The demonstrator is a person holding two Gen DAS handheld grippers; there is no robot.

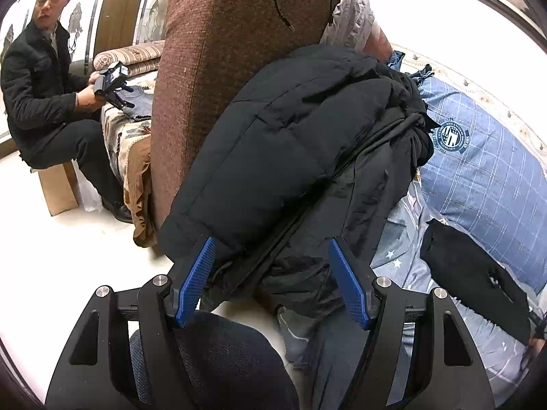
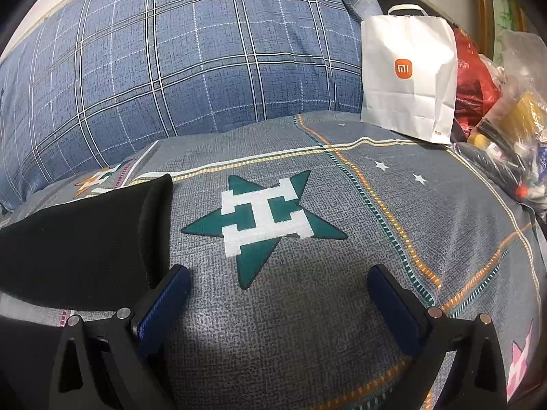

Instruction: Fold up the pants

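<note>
A black folded garment, apparently the pants (image 2: 78, 239), lies flat on the grey star-print bedsheet (image 2: 307, 307), its thick folded edge facing the green star. My right gripper (image 2: 278, 270) hovers open over the sheet; its left finger sits just beside that edge and nothing is between the pads. The left wrist view shows the same black pants (image 1: 475, 280) on the bed at the right. There my left gripper (image 1: 271, 244) stands open and holds nothing, pointing at a black puffer jacket (image 1: 290, 143), well left of the pants.
The jacket hangs over a brown upholstered chair back (image 1: 222, 51). A blue plaid pillow (image 2: 177, 61) lies behind the pants. A white paper bag (image 2: 410, 78) and plastic bags (image 2: 506, 130) crowd the right side. A seated person (image 1: 44, 95) at far left holds another gripper.
</note>
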